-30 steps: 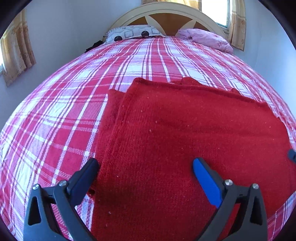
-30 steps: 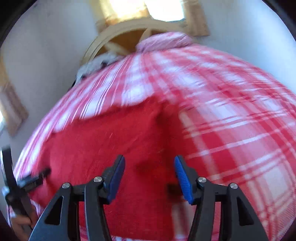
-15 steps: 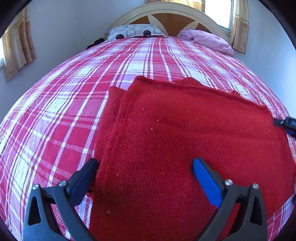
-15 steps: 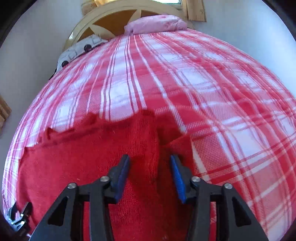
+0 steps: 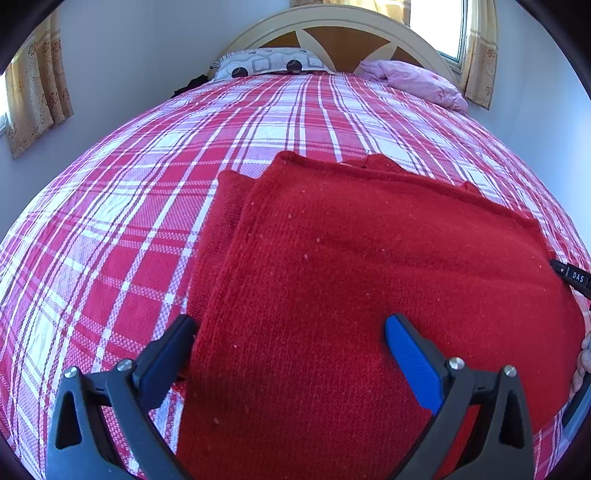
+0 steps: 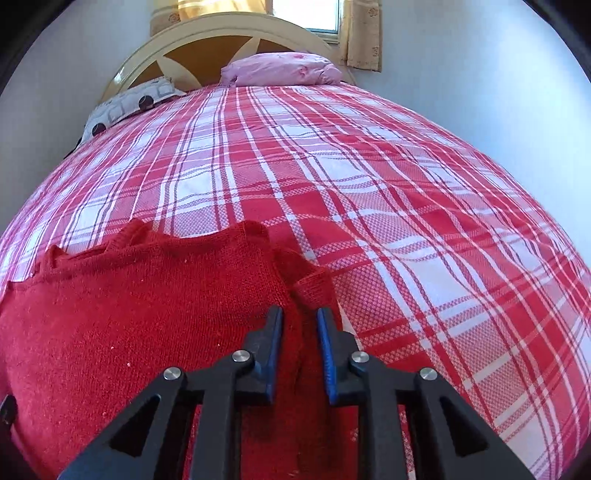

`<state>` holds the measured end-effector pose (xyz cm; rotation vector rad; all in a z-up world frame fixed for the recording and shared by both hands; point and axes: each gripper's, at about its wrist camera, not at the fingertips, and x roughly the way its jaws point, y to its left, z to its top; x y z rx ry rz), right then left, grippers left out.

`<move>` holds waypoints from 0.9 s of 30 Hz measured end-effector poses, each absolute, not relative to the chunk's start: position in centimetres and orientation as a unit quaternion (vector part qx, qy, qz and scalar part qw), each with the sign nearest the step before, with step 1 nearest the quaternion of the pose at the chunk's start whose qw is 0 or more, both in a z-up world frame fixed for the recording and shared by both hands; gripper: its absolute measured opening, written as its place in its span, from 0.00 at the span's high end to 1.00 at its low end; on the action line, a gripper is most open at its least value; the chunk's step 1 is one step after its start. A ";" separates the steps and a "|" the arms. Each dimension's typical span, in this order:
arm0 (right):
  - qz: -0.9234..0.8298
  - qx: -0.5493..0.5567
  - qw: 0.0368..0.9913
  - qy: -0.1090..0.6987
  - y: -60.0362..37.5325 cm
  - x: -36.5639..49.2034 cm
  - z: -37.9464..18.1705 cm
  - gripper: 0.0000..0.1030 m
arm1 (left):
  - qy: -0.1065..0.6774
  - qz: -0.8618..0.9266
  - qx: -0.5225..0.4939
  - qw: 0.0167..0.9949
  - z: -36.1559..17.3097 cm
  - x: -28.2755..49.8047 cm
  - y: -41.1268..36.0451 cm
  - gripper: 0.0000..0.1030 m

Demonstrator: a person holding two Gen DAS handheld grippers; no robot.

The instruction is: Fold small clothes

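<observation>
One flat red knit sweater (image 5: 369, 266)

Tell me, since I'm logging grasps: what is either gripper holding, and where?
The right gripper pinches the red sweater at its right side edge; the left gripper is open, holding nothing.

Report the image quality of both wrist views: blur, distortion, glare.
Left wrist view: sharp, strong fisheye bulge on the plaid bedspread, window blown out. Right wrist view: also sharp, same bulge, bright window, red sweater evenly lit.
</observation>
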<state>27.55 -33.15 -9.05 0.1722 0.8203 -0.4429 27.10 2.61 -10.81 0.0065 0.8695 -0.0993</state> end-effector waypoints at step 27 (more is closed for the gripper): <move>-0.137 0.121 0.913 0.364 -29.9 21.2 -9.7 0.39 | 0.393 -0.033 -0.121 0.911 -8.9 22.8 8.6 0.00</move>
